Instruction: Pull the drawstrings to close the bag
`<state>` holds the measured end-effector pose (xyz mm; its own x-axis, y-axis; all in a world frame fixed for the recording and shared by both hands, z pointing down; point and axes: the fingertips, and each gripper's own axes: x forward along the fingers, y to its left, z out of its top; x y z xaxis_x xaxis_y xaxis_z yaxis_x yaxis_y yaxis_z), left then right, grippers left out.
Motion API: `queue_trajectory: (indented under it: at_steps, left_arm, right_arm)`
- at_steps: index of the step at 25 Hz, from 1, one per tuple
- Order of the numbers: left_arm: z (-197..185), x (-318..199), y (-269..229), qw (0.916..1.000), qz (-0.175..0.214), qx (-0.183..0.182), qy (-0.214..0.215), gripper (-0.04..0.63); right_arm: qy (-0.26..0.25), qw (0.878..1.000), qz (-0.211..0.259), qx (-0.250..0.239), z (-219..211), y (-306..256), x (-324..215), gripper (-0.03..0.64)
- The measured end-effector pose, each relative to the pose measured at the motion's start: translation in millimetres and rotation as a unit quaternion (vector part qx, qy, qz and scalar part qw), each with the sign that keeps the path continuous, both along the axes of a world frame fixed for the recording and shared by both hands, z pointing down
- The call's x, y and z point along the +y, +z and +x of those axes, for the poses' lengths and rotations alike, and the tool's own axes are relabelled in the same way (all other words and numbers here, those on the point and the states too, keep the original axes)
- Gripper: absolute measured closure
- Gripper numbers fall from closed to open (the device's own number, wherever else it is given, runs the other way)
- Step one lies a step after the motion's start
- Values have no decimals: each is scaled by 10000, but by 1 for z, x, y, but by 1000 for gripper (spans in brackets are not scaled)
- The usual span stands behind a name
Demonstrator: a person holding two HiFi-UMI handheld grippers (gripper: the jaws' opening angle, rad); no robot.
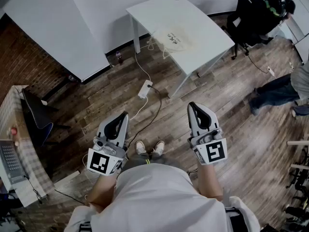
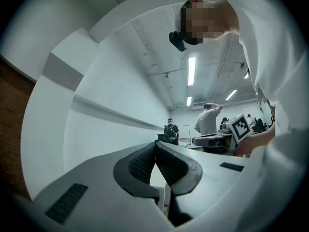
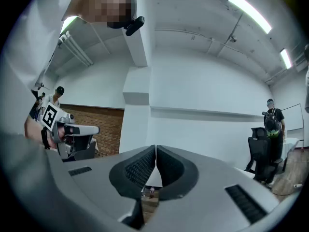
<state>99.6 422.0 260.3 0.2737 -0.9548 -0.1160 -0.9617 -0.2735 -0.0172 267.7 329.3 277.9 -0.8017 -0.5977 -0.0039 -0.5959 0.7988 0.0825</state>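
Heads up, you're not at the bag yet. The bag [image 1: 175,40] is lying flat on the white desk [image 1: 207,30] up ahead, close to the desk's near-left edge, and you're standing on the wood floor [image 1: 241,129] well apart from it, with a power strip [image 1: 145,88] and its cable on the floor in between.

Both grippers are held out in front of your waist, roughly level and pointing toward the desk. The left gripper [image 1: 124,115] is clenched with nothing in it; in its own view the ribbed pads meet edge to edge. Same for the right gripper [image 1: 192,105]: jaws pressed together and empty.

What the next move turns on: the bag sits forward and a bit to the right of your midline, so the right gripper looks like the nearer one. The bag's long side seems to run diagonally along the desk edge. The drawstrings [image 1: 161,50] look like they trail off its left end over the desk edge, toward your left side, though they're too thin to trace properly.

My guess is you need to walk up and spread both sets of jaws before either cord can be grabbed.
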Motion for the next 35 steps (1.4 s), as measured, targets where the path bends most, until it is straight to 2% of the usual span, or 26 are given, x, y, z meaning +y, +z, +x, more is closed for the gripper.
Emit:
queue_trajectory:
  at_steps: [10,13,16,22,29,33,35]
  left_arm:
    - [-20,27,0,9998,-38,92,-145,578]
    - [-30,33,2,9998,-43,122,-176,578]
    - [-45,38,8,9997,-64,182,-174,578]
    - [-91,54,19,9997,-37,230,-104,578]
    - [-113,39,29,9991,-106,322,242,578]
    - [-140,16,28,9990,55,406,189,577]
    - [-145,2,30,9986,83,402,322,577]
  right_arm:
    - [-68,9999,-127,90,-12,2,25,580]
    - [-48,9998,-158,-102,-17,2,27,580]
    - [-34,9995,-215,-243,-27,2,29,578]
    - [134,9997,-138,-122,-63,4,43,578]
    - [360,9985,-329,235,-92,24,39,578]
    - [404,9976,-336,447,-110,38,17,578]
    - [409,9974,-377,456,-120,46,1,578]
